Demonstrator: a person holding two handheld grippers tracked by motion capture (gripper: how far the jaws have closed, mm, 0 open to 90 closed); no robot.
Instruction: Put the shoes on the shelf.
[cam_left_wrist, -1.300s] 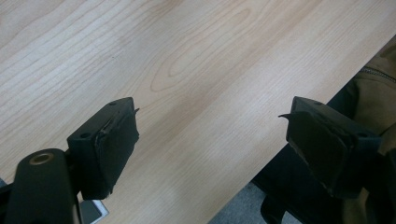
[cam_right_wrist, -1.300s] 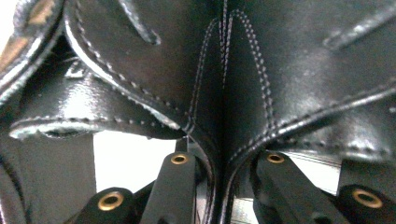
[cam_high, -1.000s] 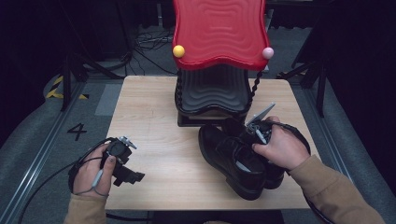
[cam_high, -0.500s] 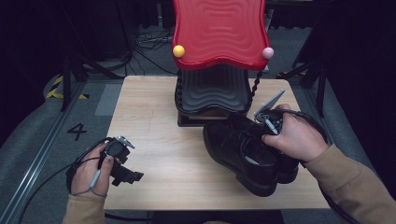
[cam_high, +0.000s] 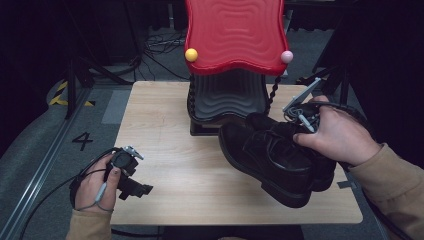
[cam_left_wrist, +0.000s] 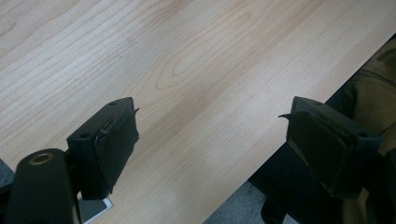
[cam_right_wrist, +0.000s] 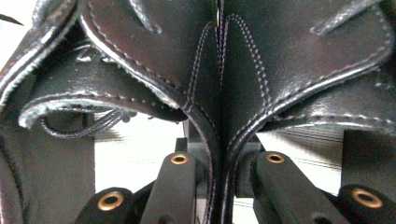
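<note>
High view: the right gripper (cam_high: 300, 131), in the person's right hand (cam_high: 336, 136), clamps a pair of black leather shoes (cam_high: 272, 155) pressed together at the right of the wooden table (cam_high: 160, 125), just in front of the black stand (cam_high: 225, 97) under a red wavy board (cam_high: 234, 35). The left gripper (cam_high: 131, 181) rests near the table's front left edge.

Left gripper view: jaws stand wide apart over bare wood, nothing between them.

Right gripper view: jaws are pinched narrowly on the two shoes' (cam_right_wrist: 219, 84) adjoining leather sides.
</note>
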